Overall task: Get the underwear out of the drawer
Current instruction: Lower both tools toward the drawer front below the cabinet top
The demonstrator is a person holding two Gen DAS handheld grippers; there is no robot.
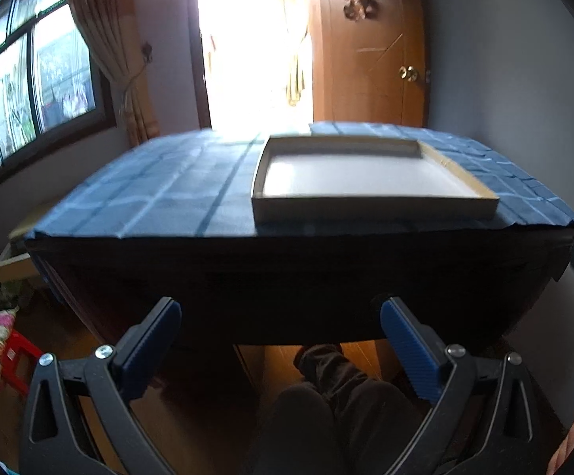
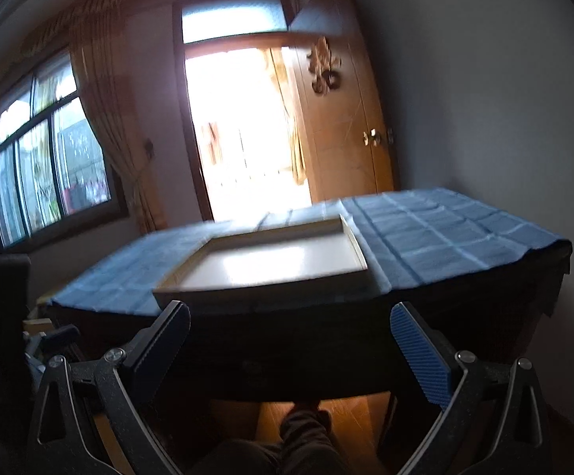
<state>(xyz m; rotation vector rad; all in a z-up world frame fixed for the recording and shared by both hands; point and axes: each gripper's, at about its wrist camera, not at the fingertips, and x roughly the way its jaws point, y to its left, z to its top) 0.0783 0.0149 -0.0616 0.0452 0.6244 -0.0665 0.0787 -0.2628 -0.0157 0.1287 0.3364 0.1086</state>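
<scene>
Left wrist view: my left tongs (image 1: 281, 318) gape wide, holding nothing, before the dark bench (image 1: 306, 277). One blue checked cloth (image 1: 160, 194) covers it; one shallow white tray (image 1: 370, 202) sits on top. Right tongs (image 2: 290, 322) likewise spread, unladen. Underwear and drawer: cannot tell where.

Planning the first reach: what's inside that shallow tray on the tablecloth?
The tray shows only a bare white floor inside; no underwear is visible. Its near wall hides a thin strip of the floor. Both the left gripper and right gripper are open, short of the table.
</scene>
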